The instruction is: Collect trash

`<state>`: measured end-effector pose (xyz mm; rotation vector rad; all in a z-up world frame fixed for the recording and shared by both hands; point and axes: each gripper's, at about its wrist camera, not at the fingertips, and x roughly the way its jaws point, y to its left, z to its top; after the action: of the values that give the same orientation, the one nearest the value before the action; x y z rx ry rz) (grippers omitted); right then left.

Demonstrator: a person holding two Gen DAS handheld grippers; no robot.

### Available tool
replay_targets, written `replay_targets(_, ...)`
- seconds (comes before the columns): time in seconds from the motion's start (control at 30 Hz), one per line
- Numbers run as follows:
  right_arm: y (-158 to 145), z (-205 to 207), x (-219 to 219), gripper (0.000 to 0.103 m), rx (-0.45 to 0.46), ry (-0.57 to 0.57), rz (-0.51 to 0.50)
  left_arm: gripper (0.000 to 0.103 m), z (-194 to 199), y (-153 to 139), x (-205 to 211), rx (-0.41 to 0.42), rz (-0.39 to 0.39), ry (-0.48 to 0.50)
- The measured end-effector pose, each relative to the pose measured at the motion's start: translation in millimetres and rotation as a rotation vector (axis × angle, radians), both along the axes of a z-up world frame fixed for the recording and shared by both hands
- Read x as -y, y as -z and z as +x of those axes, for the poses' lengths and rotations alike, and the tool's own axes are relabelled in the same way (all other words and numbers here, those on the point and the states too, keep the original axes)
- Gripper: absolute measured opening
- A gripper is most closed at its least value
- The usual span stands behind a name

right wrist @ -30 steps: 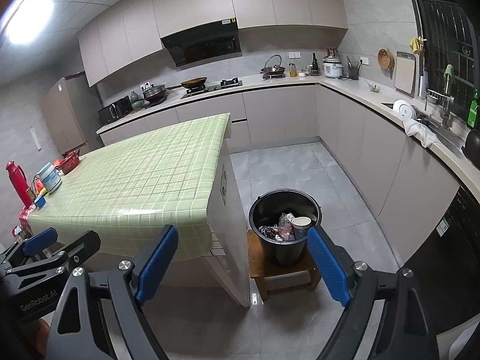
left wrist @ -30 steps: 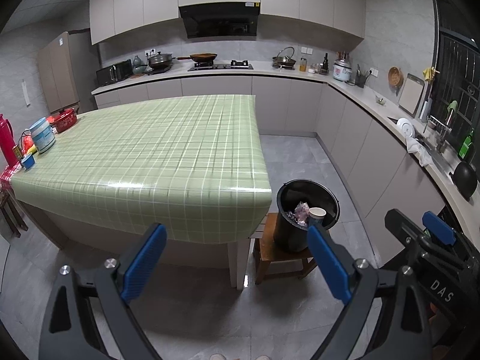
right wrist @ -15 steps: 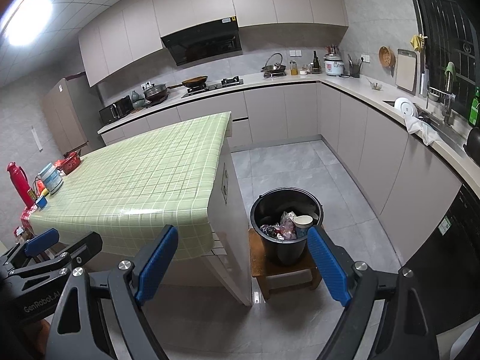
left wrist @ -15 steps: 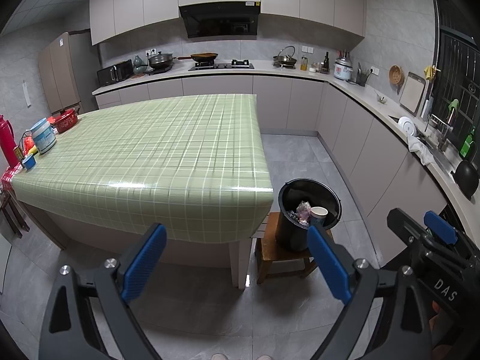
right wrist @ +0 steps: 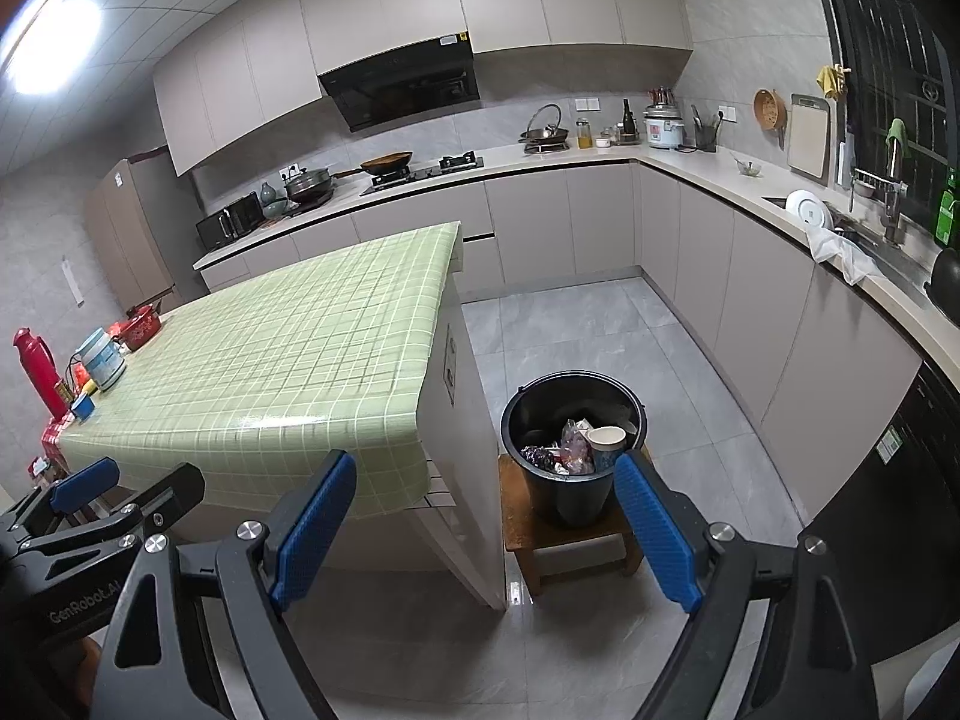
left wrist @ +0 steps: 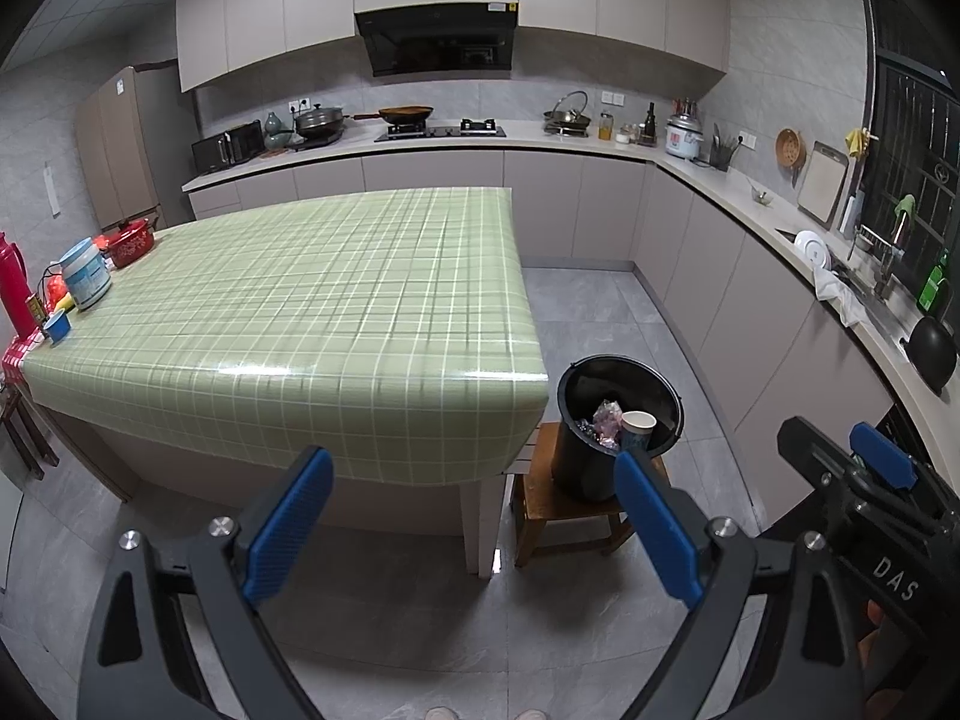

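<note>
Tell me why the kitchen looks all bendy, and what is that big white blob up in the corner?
Both wrist views use a fisheye lens, so the counter curves and the corners go black. In the right wrist view the blob is a ceiling light, blown out and smeared. In the left wrist view that light makes a shiny streak along the near edge of the green tablecloth.

dim kitchen, ceiling light blown out, glare on tablecloth, fisheye-bent edges.

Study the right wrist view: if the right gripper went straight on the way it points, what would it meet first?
Probably the table's near corner panel, left of the black bin on its stool; depth is uncertain. The right gripper is open and empty.
</note>
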<state>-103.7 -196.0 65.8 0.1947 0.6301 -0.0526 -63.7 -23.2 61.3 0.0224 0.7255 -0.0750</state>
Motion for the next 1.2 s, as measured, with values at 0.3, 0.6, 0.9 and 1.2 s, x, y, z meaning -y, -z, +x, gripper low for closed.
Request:
replay_targets(0.3,3,-4,-1,0.09,-0.005,0.011,0.003,0.096,1,2,0,-0.011,-0.004,0.009)
replay_targets(0.6,2,-4,0,0.09,-0.006,0.019,0.006,0.096,2,2,4,-0.013,0.002,0.022)
replay_targets(0.9,5,-3,2,0.09,-0.007,0.023,0.009,0.096,3,4,8,-0.024,-0.004,0.028)
replay_targets(1.2,6,-3,9,0.09,-0.003,0.028,0.02,0.096,4,4,16,0.019,-0.035,0.073)
